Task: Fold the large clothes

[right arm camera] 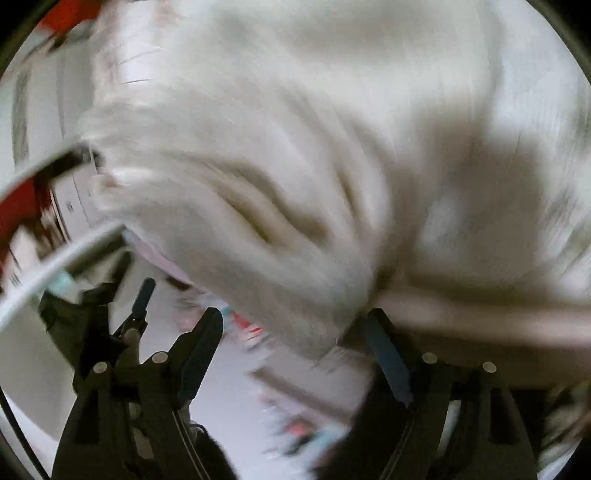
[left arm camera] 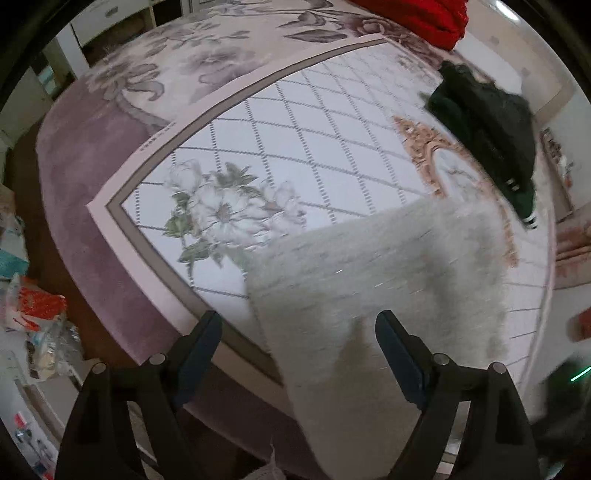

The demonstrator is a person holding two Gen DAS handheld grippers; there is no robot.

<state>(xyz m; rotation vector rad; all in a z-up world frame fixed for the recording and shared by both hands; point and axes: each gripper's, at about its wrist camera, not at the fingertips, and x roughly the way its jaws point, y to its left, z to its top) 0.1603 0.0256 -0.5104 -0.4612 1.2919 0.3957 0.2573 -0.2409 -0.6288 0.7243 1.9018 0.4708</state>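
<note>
Left gripper (left arm camera: 297, 334) jaws apart, nothing pinched, hovering low in the left wrist frame over the near edge of the white fuzzy garment (left arm camera: 388, 273), one finger above bare bed cover, the other above the fabric. Right gripper (right arm camera: 295, 332) jaws likewise apart, with a blurred fold of the same garment (right arm camera: 295, 147) bulging just beyond the tips at centre and right of the right wrist frame; whether the pile brushes the right-hand finger, hard to tell through the blur. Garment spread across the lower right of the left wrist frame on the patterned bed cover (left arm camera: 295, 129), partly hanging over the bed's edge. Probably between grips, with the next fold still to set up. Best to settle each hand first, then bite well into a doubled edge, not loose fluff, at matching corners, lift evenly and lay the fold flat on the cover. Further out, a dark green garment (left arm camera: 491, 136) at upper right and something red (left arm camera: 417, 14) at the top edge, both well apart from the work
</note>
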